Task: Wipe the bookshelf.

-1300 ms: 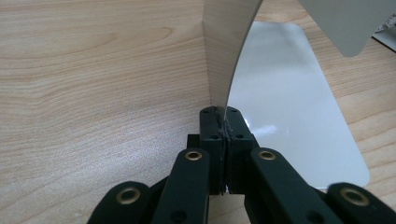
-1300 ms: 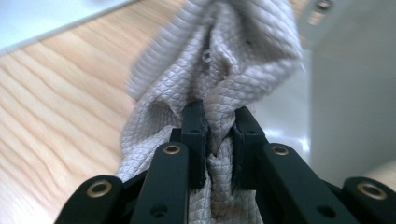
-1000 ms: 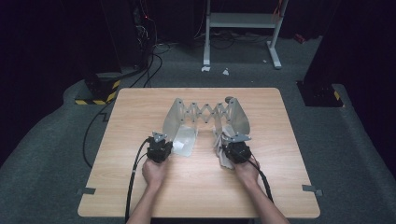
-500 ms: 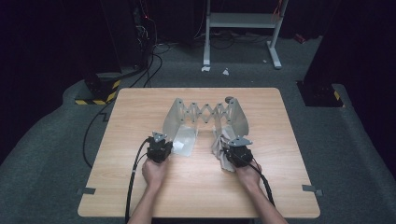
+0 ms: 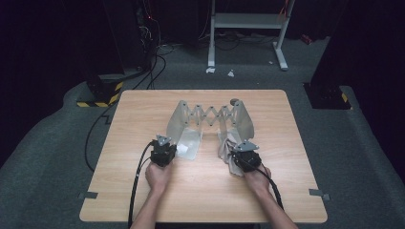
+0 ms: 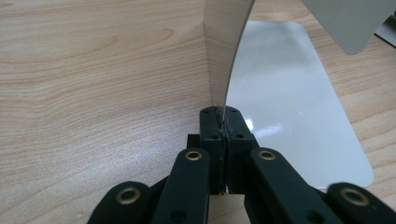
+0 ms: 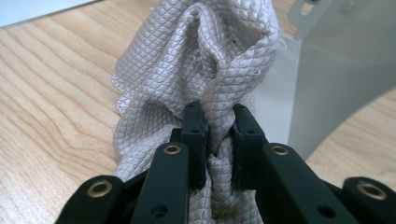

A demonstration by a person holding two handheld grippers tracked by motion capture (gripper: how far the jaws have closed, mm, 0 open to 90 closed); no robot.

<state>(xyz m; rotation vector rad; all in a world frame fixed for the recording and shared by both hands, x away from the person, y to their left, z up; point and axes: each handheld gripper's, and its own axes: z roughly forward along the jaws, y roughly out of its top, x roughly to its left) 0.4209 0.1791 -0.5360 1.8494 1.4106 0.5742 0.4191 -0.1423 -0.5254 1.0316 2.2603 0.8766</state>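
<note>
Folder (image 5: 210, 117) stands mid-table (image 5: 143, 105): two grey panels joined by a scissor link. Left gripper (image 5: 164, 151), at the folder's 7 o'clock, is clamped on the edge of the left panel (image 6: 224, 56). Right gripper (image 5: 246, 155), at 5 o'clock, pinches a bunched cloth (image 7: 205, 70), which lies on the table against the right panel (image 7: 345, 70).

On the wooden table (image 5: 143, 191): one folding board (image 5: 210, 119) with two upright end panels, one quilted cloth (image 7: 205, 60), two black grippers, two hands.
</note>
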